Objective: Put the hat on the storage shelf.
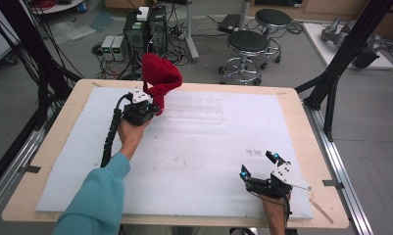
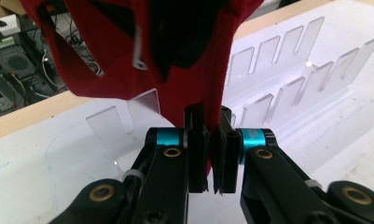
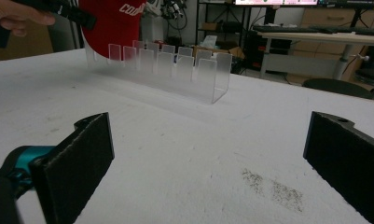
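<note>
At upper centre of the high view, we are gripping the red cap [image 1: 160, 76] in the left gripper [image 1: 144, 108], judging it bound for the clear acrylic rack [image 1: 194, 110]; next, lowering it into a slot. The right gripper [image 1: 260, 166] is idling with jaws spread.

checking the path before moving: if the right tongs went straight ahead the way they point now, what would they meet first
Probably the clear slotted rack. The right tongs are open, with bare white table ahead, then the rack's near end. Depth is hard to judge.
</note>
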`<state>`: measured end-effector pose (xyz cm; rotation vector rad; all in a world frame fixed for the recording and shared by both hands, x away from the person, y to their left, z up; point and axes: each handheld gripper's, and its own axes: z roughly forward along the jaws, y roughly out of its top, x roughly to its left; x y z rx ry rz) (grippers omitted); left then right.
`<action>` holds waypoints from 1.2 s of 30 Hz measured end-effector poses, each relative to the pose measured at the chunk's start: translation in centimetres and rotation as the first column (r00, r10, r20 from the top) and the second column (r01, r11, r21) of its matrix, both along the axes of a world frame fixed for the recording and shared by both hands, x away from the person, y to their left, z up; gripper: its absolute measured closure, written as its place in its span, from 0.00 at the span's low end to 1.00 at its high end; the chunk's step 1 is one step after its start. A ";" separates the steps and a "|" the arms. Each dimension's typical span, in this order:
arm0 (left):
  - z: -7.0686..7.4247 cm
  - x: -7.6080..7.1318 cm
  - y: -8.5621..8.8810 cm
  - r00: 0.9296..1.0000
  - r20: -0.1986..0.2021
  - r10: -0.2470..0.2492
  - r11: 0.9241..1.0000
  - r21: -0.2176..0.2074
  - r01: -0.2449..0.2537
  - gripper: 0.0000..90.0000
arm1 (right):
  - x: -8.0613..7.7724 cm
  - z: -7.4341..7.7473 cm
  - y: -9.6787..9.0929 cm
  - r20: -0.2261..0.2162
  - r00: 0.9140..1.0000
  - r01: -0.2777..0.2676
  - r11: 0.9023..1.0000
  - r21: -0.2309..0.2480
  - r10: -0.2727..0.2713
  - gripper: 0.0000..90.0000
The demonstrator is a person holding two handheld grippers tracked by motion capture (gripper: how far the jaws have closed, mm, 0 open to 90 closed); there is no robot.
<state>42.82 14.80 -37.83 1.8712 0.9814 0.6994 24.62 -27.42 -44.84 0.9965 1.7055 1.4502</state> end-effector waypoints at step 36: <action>-1.7 -2.7 3.8 0.991 -0.036 -0.128 0.991 -0.045 0.127 0.20 | -0.7 -0.5 0.0 0.071 0.997 0.017 1.000 0.006 -0.017 0.01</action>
